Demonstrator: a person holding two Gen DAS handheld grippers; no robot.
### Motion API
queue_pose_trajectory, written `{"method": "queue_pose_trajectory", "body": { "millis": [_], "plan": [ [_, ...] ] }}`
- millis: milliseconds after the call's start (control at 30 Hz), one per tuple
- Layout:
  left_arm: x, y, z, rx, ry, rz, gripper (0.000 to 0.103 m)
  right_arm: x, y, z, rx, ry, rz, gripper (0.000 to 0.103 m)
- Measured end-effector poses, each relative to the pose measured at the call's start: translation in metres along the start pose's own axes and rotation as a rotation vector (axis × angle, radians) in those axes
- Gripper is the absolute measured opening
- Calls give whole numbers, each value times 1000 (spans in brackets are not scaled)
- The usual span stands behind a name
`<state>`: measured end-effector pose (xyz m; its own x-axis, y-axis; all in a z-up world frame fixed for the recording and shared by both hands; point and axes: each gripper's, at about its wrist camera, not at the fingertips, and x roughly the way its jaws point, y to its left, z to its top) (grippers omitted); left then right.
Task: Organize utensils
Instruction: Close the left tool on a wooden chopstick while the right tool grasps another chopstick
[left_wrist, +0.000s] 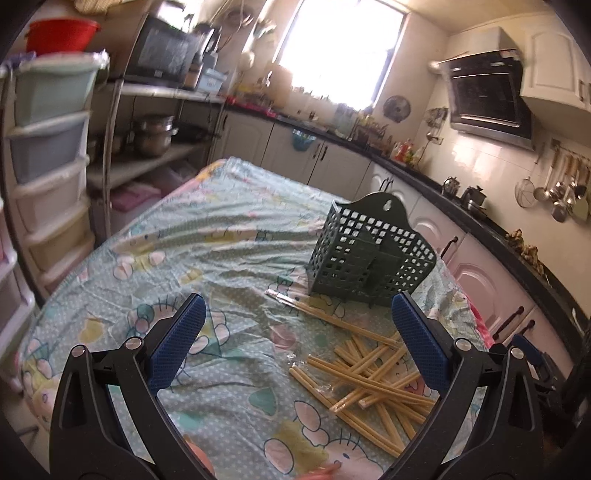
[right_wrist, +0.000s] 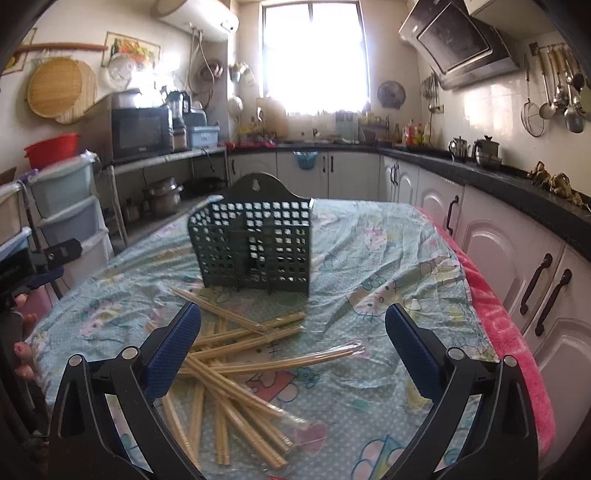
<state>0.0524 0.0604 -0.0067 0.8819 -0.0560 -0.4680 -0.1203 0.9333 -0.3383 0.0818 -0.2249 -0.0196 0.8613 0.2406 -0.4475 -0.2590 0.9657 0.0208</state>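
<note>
A dark green lattice utensil holder (left_wrist: 369, 254) (right_wrist: 255, 245) stands upright on the table, with nothing visible inside. Several pale wooden chopsticks (left_wrist: 373, 373) (right_wrist: 236, 369) lie scattered on the cloth in front of it, some in clear wrappers. My left gripper (left_wrist: 299, 314) hovers open over the cloth, with the pile near its right finger. My right gripper (right_wrist: 293, 325) is open too, above the table, the pile lying under and beside its left finger. Neither holds anything.
The table (right_wrist: 388, 258) wears a light blue cartoon-print cloth (left_wrist: 203, 240) over a pink cover (right_wrist: 506, 332). Kitchen cabinets (right_wrist: 517, 258) run close along the right. Plastic drawers (left_wrist: 48, 147) and a shelf with pots stand left. The other gripper and a hand (right_wrist: 22, 350) show at the left edge.
</note>
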Motion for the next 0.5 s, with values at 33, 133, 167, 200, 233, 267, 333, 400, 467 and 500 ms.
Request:
{"method": "queue_pose_trajectory", "body": {
  "millis": [33, 133, 167, 200, 233, 267, 333, 400, 467, 500],
  "plan": [
    [3, 1, 2, -7, 7, -2, 93, 4, -2, 1, 1, 10, -6, 97],
    [17, 1, 11, -11, 28, 1, 93, 21, -11, 7, 22, 70, -31, 97],
    [21, 0, 13, -11, 38, -1, 93, 25, -13, 8, 26, 83, -35, 97],
    [29, -1, 16, -19, 55, -10, 93, 31, -18, 9, 40, 101, -40, 97],
    [34, -1, 17, -27, 68, -19, 93, 35, -21, 9, 48, 112, -40, 97],
    [40, -2, 19, -34, 86, -28, 93, 41, -25, 10, 59, 131, -41, 97],
    [56, -4, 22, -48, 139, -50, 93, 48, -32, 10, 76, 161, -45, 97],
    [73, 0, 21, -91, 193, -90, 93, 53, -38, 9, 89, 179, -47, 97],
    [90, 4, 17, -120, 253, -94, 93, 58, -42, 9, 90, 197, -47, 97],
    [97, 6, 15, -130, 275, -93, 93, 61, -44, 8, 94, 205, -48, 97]
  ]
}}
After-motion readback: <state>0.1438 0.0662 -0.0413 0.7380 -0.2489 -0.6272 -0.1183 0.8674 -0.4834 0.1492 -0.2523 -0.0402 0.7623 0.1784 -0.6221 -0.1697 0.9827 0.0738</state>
